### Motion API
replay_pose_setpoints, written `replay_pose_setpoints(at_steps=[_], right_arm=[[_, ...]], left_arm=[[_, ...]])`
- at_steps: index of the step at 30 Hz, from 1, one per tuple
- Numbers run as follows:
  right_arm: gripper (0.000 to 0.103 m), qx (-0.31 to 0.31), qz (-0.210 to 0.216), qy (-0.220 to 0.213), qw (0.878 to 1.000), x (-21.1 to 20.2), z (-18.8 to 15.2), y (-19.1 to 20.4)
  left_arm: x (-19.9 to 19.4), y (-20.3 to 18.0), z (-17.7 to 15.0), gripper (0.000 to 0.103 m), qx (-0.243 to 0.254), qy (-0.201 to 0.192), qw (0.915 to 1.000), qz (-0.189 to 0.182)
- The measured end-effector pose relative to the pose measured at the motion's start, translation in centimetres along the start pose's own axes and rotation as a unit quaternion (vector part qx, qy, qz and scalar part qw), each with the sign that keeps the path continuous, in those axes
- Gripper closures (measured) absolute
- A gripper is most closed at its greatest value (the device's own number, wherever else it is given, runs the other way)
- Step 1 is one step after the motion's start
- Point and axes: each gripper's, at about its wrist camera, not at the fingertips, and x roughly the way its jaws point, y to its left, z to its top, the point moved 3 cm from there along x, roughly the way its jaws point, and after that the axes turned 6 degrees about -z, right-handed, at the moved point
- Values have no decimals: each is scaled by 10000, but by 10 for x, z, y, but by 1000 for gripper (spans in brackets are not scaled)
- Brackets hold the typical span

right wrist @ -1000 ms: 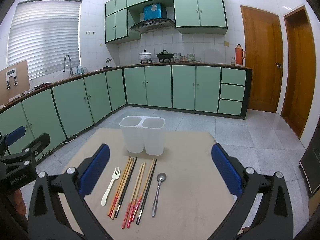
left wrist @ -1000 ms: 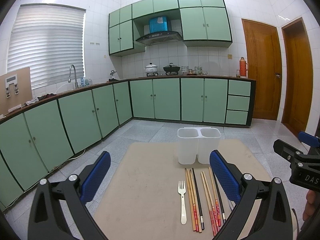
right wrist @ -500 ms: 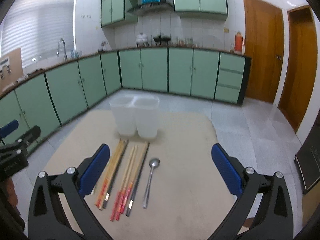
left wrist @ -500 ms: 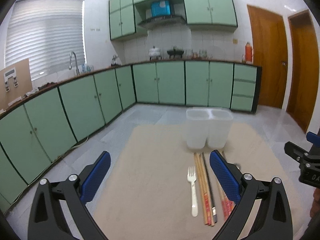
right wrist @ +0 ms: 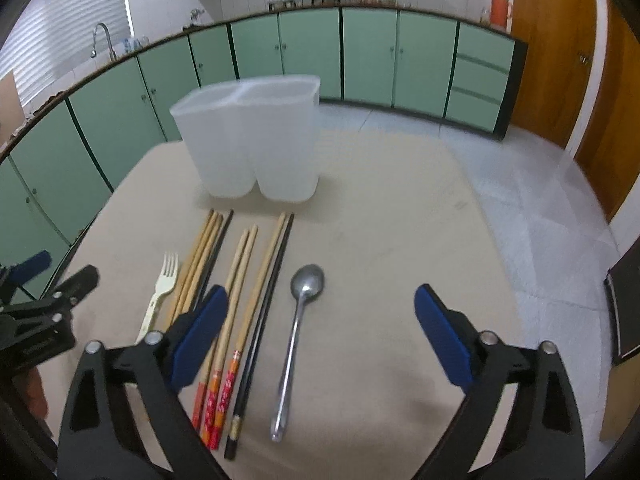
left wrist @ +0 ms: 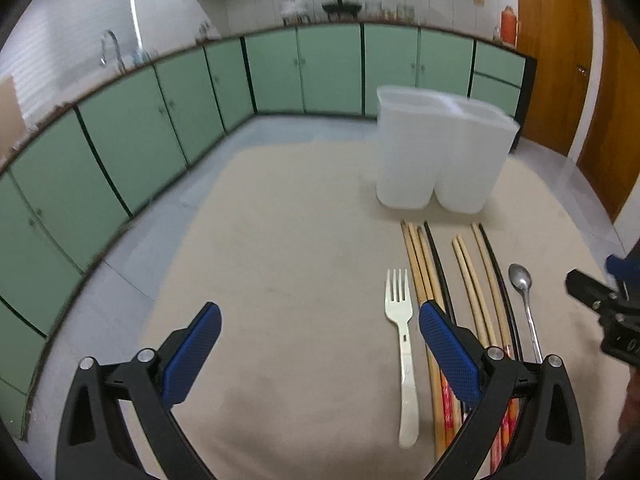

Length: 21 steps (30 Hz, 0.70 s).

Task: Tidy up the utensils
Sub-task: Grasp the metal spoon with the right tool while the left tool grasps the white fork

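A white two-compartment holder (left wrist: 442, 156) (right wrist: 250, 140) stands upright at the far side of the beige table. In front of it lie a cream plastic fork (left wrist: 403, 344) (right wrist: 160, 292), several chopsticks (left wrist: 430, 276) (right wrist: 244, 280) and a metal spoon (left wrist: 524, 300) (right wrist: 298, 336), all side by side. My left gripper (left wrist: 320, 344) is open and empty, low over the table left of the fork. My right gripper (right wrist: 320, 328) is open and empty, straddling the spoon from above.
The beige table (left wrist: 288, 248) (right wrist: 392, 240) has rounded edges, with tiled floor beyond. Green kitchen cabinets (left wrist: 328, 68) line the far walls. Wooden doors (right wrist: 560, 52) stand at the right. The other gripper shows at each view's edge (left wrist: 608, 312) (right wrist: 36, 320).
Both grippers have moved forward and tilted down toward the table. The utensils and holder now look larger and nearer. Both stay open.
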Motion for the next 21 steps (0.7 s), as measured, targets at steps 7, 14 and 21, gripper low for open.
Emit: replay_pose_setpoints(at_steps=[7, 14, 21], right_arm=[[29, 191, 227, 457, 9985, 36, 3, 5], [32, 163, 190, 582, 9980, 51, 4, 6], [32, 187, 216, 684, 9972, 63, 3, 4]], left_arm=[[43, -13, 7, 10, -66, 361, 9992, -144], [71, -17, 12, 14, -28, 628, 9979, -164], [85, -18, 13, 14, 26, 778, 9968, -159]])
